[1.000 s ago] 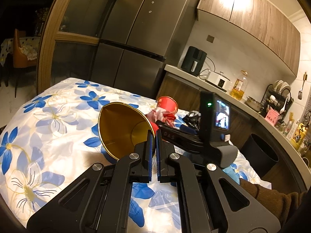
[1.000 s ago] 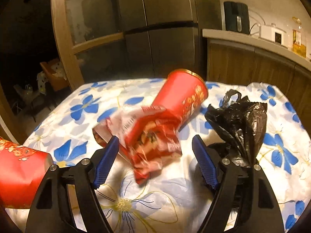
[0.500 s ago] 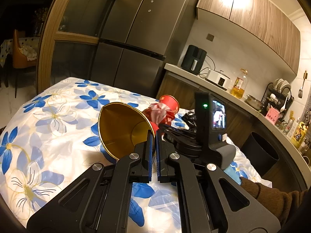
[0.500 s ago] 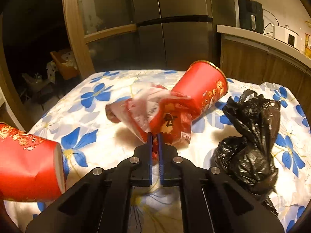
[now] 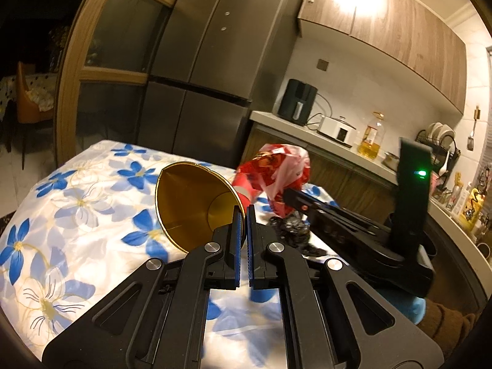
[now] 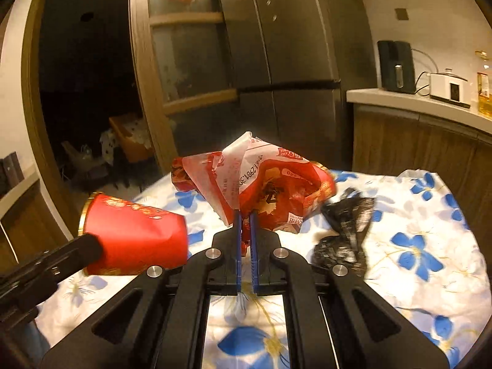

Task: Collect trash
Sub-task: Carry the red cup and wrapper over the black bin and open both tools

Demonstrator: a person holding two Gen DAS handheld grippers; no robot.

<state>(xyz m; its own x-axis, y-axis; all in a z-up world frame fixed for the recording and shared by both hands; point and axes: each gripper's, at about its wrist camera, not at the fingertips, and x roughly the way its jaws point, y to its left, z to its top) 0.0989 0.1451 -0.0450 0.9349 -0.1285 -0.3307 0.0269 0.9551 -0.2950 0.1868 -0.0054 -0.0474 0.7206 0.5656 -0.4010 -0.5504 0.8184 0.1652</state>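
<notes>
My right gripper point(image 6: 245, 215) pinches a crumpled red wrapper point(image 6: 264, 184) between closed jaws, lifted above the floral surface point(image 6: 424, 246). My left gripper point(image 5: 243, 212) clamps the rim of a red cup point(image 5: 196, 203), beside a black bag point(image 6: 344, 236).

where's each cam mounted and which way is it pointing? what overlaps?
Left wrist: on the left gripper, looking along its jaws over the floral table toward fridge and counter; shows its jaws shut on the cup rim, plus the right gripper and a brown sleeve.
Right wrist: on the right gripper, facing the fridge and dark doorway; shows its jaws shut on the wrapper, with the left gripper's finger at lower left.
Shared: cup, wrapper, black bag, table, fridge, counter.
</notes>
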